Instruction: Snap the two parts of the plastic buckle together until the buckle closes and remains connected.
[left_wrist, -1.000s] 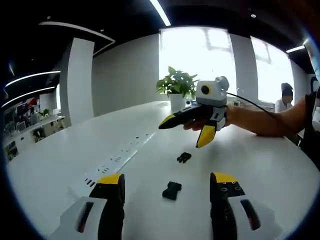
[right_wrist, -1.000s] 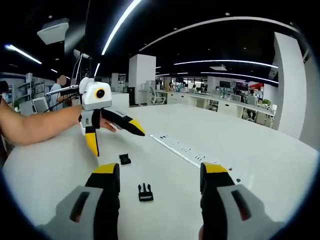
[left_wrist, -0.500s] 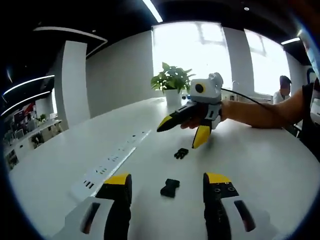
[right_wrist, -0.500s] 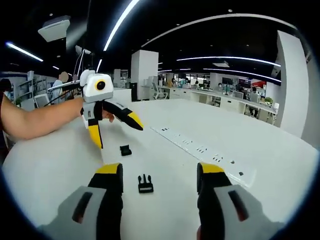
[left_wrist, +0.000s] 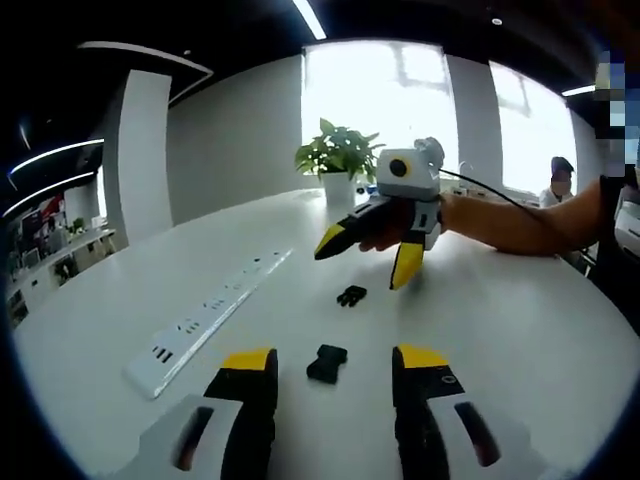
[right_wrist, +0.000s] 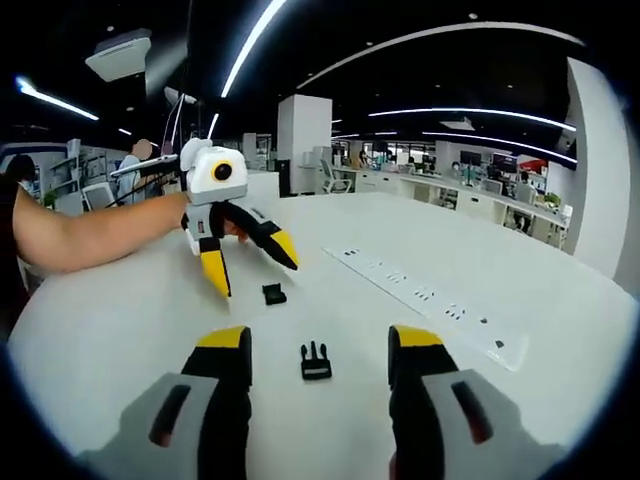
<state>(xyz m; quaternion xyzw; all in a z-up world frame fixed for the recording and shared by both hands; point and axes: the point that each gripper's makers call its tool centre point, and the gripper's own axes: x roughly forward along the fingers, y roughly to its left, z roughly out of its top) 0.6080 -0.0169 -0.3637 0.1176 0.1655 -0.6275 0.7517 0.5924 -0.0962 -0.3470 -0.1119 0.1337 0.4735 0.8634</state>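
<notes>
Left gripper view looks across a broad white surface (left_wrist: 520, 330). From left to right lie a long white power strip (left_wrist: 205, 325), the left tool (left_wrist: 330, 375) with its yellow-tipped black jaws spread wide, and between those jaws the black plastic socket half of the buckle (left_wrist: 326, 362). Farther off lies the black pronged half of the buckle (left_wrist: 350, 295), well apart from the socket. Above it hovers the right tool (left_wrist: 372, 255), jaws parted and holding nothing, gripped by a hand on a bare forearm (left_wrist: 505, 228). A potted green plant (left_wrist: 338, 160) stands at the far edge before bright windows.

Right gripper view shows the same pieces from the opposite side. The left tool (right_wrist: 252, 262) hangs at left, jaws apart, with the socket half (right_wrist: 273, 293) just under its tips. The pronged half (right_wrist: 316, 361) lies between the right tool (right_wrist: 320, 350)'s own splayed jaws. The power strip (right_wrist: 425, 300) runs to the right, and rows of office desks fill the background here.
</notes>
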